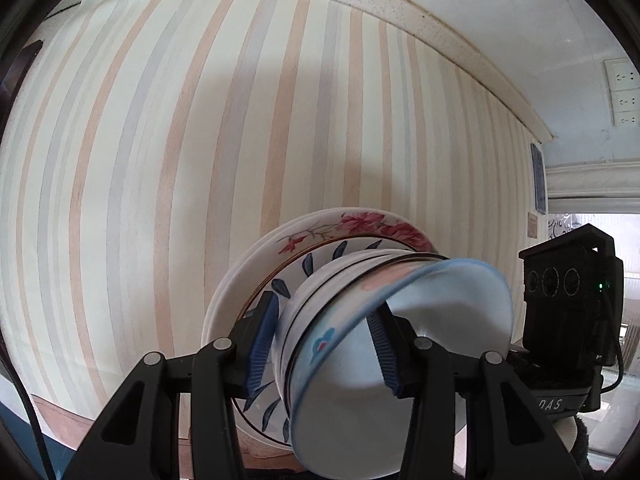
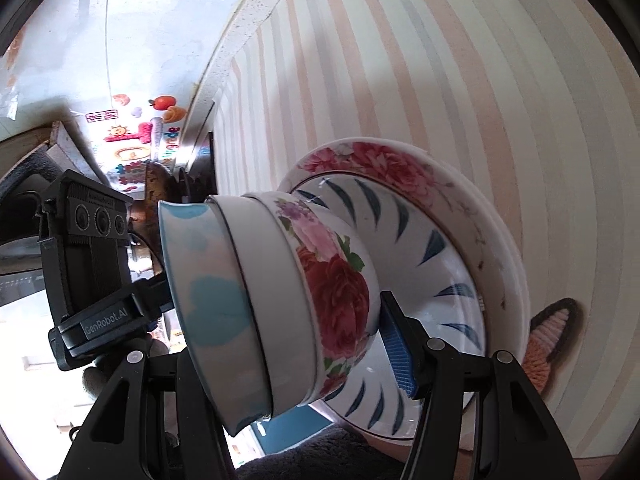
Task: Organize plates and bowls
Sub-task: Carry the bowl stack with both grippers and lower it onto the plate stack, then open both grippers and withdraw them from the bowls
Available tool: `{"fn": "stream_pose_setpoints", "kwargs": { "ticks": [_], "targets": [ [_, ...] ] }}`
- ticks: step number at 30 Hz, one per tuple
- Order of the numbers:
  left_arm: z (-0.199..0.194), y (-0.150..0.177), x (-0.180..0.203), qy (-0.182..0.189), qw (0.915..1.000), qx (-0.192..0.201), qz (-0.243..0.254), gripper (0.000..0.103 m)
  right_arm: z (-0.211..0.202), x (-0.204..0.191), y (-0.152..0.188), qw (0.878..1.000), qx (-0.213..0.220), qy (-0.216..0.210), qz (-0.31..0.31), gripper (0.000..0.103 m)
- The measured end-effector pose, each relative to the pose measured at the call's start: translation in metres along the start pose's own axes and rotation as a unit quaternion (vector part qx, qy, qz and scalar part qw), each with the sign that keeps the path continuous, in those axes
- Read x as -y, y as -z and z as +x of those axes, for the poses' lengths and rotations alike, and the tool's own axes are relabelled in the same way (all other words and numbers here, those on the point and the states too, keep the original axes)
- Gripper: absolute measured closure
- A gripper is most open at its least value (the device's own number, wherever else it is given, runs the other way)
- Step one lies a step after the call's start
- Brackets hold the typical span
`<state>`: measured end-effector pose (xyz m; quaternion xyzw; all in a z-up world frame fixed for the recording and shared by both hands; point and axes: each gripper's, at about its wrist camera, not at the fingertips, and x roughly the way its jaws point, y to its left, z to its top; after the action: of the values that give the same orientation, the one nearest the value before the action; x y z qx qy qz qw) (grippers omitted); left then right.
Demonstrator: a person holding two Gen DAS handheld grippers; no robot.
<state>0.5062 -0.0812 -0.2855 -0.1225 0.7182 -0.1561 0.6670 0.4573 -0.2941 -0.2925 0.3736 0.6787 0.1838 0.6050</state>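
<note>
Sitting nested, bowl stack (image 2: pixel 280 304) rests on blue-leaf plate (image 2: pixel 424 280) atop pink-flower plate (image 2: pixel 384 164), striped table (image 1: pixel 160 160). Left gripper (image 1: pixel 324 344) clamps top bowls' walls; right gripper (image 2: pixel 280 368) clamps whole stack. Crocheted coaster (image 2: pixel 552 340) beside.

- Table (image 1: pixel 200 120): cream with peach and grey stripes, pale speckled edge.
- Top bowl (image 2: pixel 208 304): white with light blue patches and rim.
- Bowl (image 2: pixel 340 292) beneath: red and pink roses, green leaves.
- Deep plate (image 2: pixel 436 280): white, dark blue leaf strokes.
- Bottom plate (image 2: pixel 380 164): white, pink flowers.
- Gripper pads (image 2: pixel 396 352): blue.
</note>
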Motion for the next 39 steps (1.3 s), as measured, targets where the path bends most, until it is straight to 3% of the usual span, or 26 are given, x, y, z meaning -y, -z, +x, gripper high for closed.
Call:
{"fn": "stream_pose_setpoints", "kwargs": {
  "ticks": [8, 14, 18, 23, 27, 28, 29, 31, 39],
  "targets": [
    [-0.002, 0.001, 0.001, -0.003, 1.0, 0.003, 0.005, 0.061, -0.002, 0.003, -0.002, 1.0, -0.002, 0.008, -0.003, 0.043],
    [-0.018, 0.008, 0.008, -0.047, 0.9979, 0.038, 0.024, 0.061, -0.006, -0.001, 0.003, 0.999, 0.005, 0.046, -0.014, 0.042],
    [-0.03, 0.02, 0.014, -0.099, 0.9923, 0.062, 0.04, 0.059, -0.014, -0.005, 0.007, 0.998, 0.014, 0.06, -0.019, 0.042],
    [-0.041, 0.034, 0.02, -0.125, 0.9871, 0.086, 0.051, 0.059, -0.036, -0.026, 0.02, 0.993, 0.043, 0.097, -0.054, 0.042],
    [-0.057, 0.047, 0.027, -0.135, 0.9813, 0.123, 0.061, 0.053, -0.058, -0.05, 0.037, 0.981, 0.082, 0.151, -0.092, 0.025],
    [-0.062, 0.05, 0.029, -0.135, 0.9791, 0.136, 0.069, 0.047, -0.062, -0.055, 0.042, 0.978, 0.09, 0.162, -0.1, 0.022],
    [-0.066, 0.052, 0.031, -0.139, 0.9769, 0.144, 0.075, 0.033, -0.067, -0.061, 0.047, 0.973, 0.101, 0.177, -0.108, 0.018],
    [-0.075, 0.057, 0.035, -0.141, 0.9725, 0.164, 0.086, 0.014, -0.075, -0.072, 0.059, 0.963, 0.121, 0.207, -0.121, 0.014],
    [-0.106, 0.077, 0.038, -0.148, 0.9615, 0.212, 0.094, 0.006, -0.104, -0.104, 0.107, 0.933, 0.217, 0.252, -0.136, 0.006]
  ]
}}
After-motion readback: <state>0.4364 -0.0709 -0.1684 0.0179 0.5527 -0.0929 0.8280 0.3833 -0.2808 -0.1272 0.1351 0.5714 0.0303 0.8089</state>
